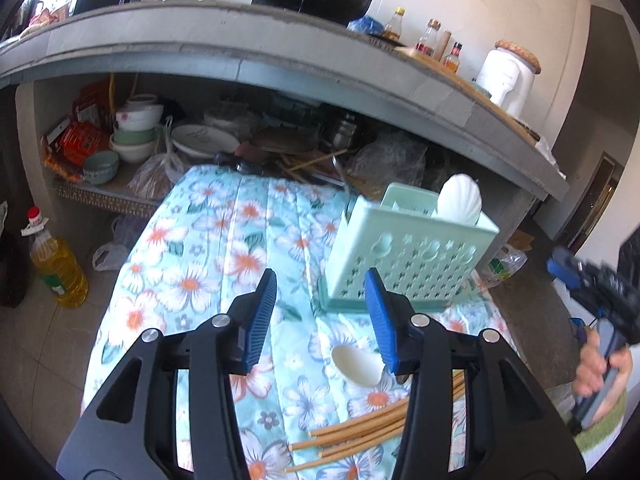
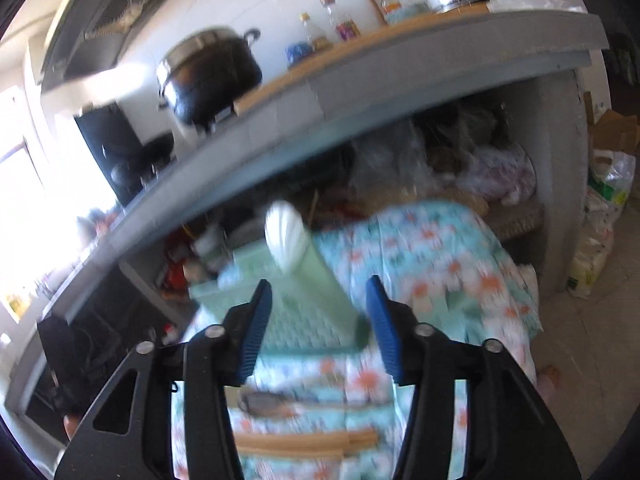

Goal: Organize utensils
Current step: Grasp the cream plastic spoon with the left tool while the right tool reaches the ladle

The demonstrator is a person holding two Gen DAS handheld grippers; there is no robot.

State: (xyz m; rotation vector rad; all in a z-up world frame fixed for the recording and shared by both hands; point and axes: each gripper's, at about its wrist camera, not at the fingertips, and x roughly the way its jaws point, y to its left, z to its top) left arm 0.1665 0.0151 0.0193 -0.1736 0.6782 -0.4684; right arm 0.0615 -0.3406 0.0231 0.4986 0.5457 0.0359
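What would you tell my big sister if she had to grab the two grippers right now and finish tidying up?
Left gripper: fingers open, nothing held, hovering over the flowered cloth.
Right gripper: fingers open, nothing held, in front of the green utensil basket.
Things: the basket stands on the cloth with a white shell-shaped scoop upright inside. A white spoon and a bunch of wooden chopsticks lie on the cloth near the left gripper.
Done: the scoop is in the basket.
Left: put the spoon and the chopsticks in the basket.
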